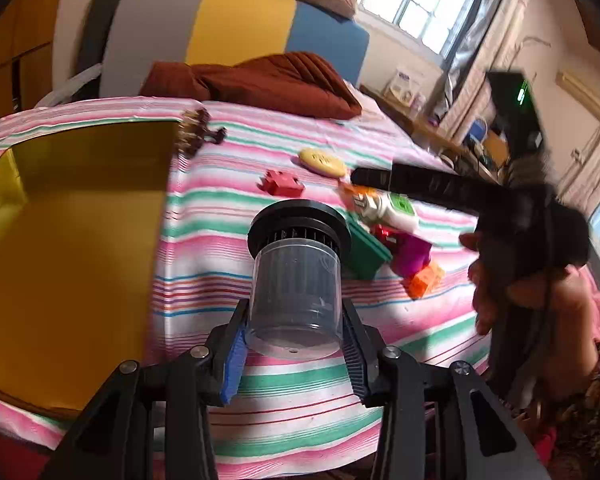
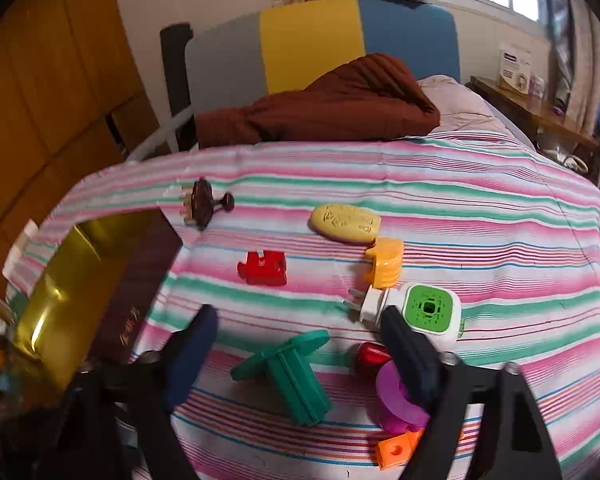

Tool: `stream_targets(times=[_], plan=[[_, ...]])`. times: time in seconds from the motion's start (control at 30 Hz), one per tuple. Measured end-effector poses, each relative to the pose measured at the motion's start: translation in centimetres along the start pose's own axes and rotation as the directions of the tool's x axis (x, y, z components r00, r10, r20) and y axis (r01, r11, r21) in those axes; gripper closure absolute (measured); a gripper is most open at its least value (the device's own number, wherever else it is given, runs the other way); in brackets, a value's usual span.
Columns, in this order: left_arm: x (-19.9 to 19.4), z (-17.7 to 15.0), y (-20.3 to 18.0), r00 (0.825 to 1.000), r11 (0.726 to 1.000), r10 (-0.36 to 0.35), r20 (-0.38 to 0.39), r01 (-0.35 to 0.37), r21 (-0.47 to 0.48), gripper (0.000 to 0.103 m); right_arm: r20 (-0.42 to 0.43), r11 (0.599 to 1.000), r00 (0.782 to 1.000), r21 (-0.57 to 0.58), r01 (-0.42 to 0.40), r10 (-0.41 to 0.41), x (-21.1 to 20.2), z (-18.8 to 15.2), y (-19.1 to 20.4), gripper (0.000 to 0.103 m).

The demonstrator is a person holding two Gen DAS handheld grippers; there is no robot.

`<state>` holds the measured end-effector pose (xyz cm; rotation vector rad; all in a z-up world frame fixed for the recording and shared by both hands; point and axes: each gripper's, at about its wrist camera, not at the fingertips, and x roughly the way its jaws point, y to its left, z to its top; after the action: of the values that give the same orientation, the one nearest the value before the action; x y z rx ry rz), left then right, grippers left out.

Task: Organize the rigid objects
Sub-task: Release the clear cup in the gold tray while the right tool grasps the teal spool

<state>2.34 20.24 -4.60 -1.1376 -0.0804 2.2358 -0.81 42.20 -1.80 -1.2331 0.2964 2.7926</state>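
Observation:
My left gripper (image 1: pixel 295 334) is shut on a clear plastic cup with a black ribbed filter base (image 1: pixel 296 276), held above the striped bedspread just right of the open gold-lined box (image 1: pixel 72 248). My right gripper (image 2: pixel 300 328) is open and empty, its fingers (image 2: pixel 192 344) straddling a green spool (image 2: pixel 288 368) on the bed. It also appears blurred in the left wrist view (image 1: pixel 420 184). Scattered toys lie around: a red puzzle piece (image 2: pixel 263 267), a yellow oval (image 2: pixel 345 223), an orange clip (image 2: pixel 385 261), a white-green plug (image 2: pixel 424 312), a purple ring (image 2: pixel 396 396), an orange cube (image 2: pixel 394 450).
The gold box (image 2: pixel 80 280) has a dark outer wall and sits at the bed's left edge. A brown knob-like comb (image 2: pixel 204 204) lies behind it. A brown pillow (image 2: pixel 332 104) and colored headboard (image 2: pixel 312 40) are at the far end. A desk (image 2: pixel 540 120) stands at right.

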Motion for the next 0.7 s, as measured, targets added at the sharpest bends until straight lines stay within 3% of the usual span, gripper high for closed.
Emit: stream_targets(times=[0.3, 0.47, 0.7], plan=[[-4.2, 0.2, 3.3, 0.995, 0.997, 0.03, 0.095, -0.023, -0.069, 0.06, -0.123, 0.998, 0.992, -0.062, -0.02, 0.012, 2.3, -0.9, 1.2, 0.031], [-5.4, 0.0, 5.5, 0.992, 0.992, 0.059, 0.114, -0.045, -0.119, 0.06, -0.226, 0.984, 0.973, -0.178, 0.014, -0.054, 4.3, -2.4, 2.8, 0.031], [-6.8, -0.5, 8.7, 0.987, 0.981, 0.096, 0.131, -0.072, -0.182, 0.06, -0.279, 0.988, 0.958, -0.154, 0.015, -0.058, 5.3, -2.9, 2.1, 0.031]])
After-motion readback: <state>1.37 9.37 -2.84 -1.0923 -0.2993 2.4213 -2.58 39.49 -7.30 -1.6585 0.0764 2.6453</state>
